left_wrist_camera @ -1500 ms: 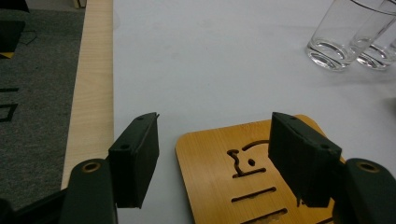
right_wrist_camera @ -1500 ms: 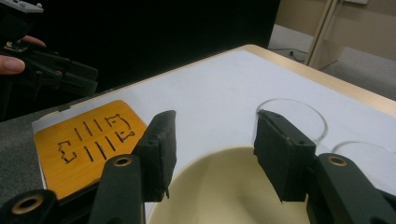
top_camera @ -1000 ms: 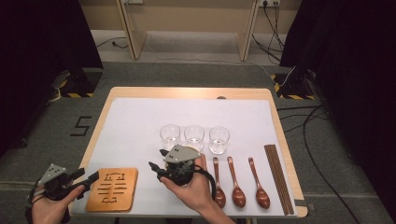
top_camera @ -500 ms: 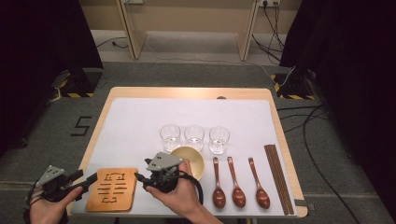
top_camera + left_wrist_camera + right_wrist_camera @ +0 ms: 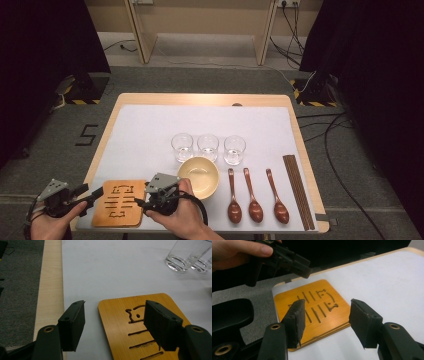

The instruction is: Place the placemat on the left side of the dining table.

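You are holding your left gripper low at the near left corner of the counter, its jaws spread wide and empty, reaching over the left edge of the flat, rounded-corner bamboo trivet. In the left gripper view the trivet is lying between the two jaws, its smooth orange-brown face cut through with slots and a small animal outline, though I cannot tell whether either jaw is touching it.

Your right hand is wrapping around the right gripper, which is pointing left toward the trivet's right edge. Its jaws are also standing well apart and gripping nothing; in the right gripper view they are framing the trivet's near corner, their dark pads looking rough and worn.

The trivet is resting flat on the white sheet covering the pale wooden counter. Just right of your right hand a round, cream-coloured bowl is sitting, with three clear drinking glasses behind it, and three glossy dark-brown wooden spoons and a pair of dark chopsticks farther right.
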Tool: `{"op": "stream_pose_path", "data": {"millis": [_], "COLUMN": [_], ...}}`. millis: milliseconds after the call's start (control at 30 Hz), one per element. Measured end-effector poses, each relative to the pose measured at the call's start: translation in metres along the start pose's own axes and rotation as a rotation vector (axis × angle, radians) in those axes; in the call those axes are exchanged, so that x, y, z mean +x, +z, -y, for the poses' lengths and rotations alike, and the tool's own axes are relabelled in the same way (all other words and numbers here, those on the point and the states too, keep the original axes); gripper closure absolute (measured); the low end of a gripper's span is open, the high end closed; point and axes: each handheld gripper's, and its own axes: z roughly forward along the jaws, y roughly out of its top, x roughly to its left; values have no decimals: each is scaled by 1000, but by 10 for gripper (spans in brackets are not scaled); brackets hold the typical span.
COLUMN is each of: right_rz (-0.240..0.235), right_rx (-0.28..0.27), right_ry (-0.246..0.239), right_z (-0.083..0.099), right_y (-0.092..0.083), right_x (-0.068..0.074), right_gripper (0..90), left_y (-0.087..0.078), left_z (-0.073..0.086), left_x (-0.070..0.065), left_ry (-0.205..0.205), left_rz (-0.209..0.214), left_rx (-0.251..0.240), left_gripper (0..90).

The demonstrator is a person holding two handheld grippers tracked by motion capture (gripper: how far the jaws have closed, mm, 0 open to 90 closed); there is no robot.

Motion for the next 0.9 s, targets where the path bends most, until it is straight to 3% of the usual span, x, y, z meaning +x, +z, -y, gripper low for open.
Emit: {"op": "stream_pose_path", "data": {"millis": [500, 900], "right_rz": [-83, -94], "right_rx": [98, 131], "right_ry": [48, 94], "right_z": [23, 38], "right_y": [34, 51], "right_x": [11, 8], "right_gripper": [436, 418], "left_y": [4, 7], "left_z": [12, 16], "left_x": [0, 2], "left_ry": [-23, -40], "left_rz": [19, 31], "left_rx": [25, 39], "left_gripper": [329, 329]}}
